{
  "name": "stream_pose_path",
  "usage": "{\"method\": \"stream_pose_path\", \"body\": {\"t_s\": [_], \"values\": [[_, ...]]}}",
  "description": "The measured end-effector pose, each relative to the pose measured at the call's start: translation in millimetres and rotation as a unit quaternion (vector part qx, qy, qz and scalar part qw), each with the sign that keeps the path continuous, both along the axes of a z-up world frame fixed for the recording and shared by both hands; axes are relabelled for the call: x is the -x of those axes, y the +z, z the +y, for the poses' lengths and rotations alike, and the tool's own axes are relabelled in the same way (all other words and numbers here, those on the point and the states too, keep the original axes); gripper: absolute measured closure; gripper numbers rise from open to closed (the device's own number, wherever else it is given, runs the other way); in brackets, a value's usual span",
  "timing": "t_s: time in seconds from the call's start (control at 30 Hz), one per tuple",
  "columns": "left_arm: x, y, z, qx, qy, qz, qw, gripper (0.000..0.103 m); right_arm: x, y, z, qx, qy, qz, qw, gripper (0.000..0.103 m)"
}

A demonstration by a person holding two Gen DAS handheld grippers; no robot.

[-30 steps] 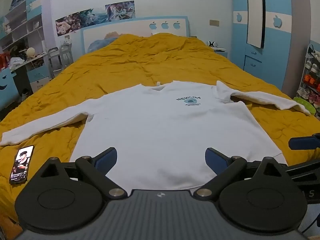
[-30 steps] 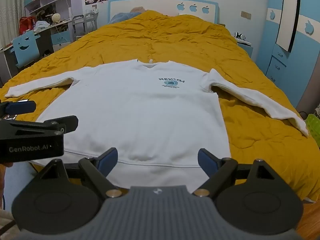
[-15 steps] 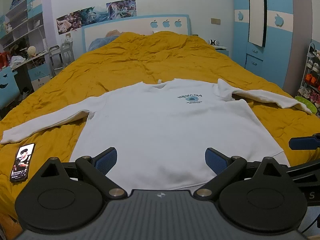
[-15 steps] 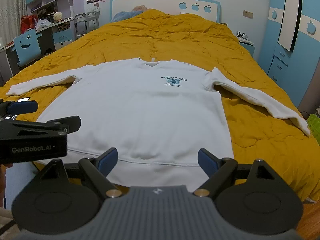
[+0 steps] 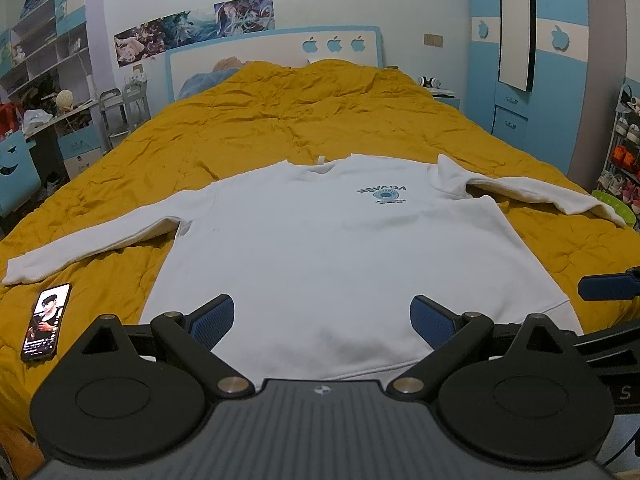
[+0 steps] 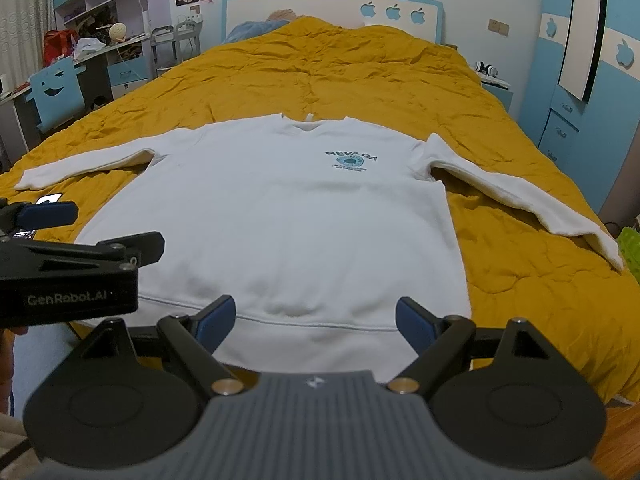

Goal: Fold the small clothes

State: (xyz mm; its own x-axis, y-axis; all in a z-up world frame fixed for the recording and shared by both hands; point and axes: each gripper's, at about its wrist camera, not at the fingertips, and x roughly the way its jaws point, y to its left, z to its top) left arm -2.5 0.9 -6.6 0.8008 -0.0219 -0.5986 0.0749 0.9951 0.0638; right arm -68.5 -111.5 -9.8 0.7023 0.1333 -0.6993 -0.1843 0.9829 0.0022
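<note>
A white long-sleeved cotton sweatshirt (image 5: 340, 248) with a blue chest print lies flat and face up on the mustard-yellow quilted bed (image 5: 280, 128), sleeves spread toward both side edges, hem at the near edge. We hold the left gripper (image 5: 322, 316) and the right gripper (image 6: 316, 320) above the hem, each with jaws spread wide and gripping nothing. A black smartphone (image 5: 46, 322) with a lit screen rests near the bed's near-left corner, beside the left cuff.
</note>
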Motion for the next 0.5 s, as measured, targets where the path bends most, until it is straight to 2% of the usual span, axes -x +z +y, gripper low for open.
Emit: {"method": "stream_pose_path", "body": {"t_s": [0.5], "values": [[0.5, -1.7, 2.2, 0.0, 0.002, 0.001, 1.0, 0.0, 0.8, -1.6, 3.4, -0.001, 0.0, 0.002, 1.0, 0.02]]}}
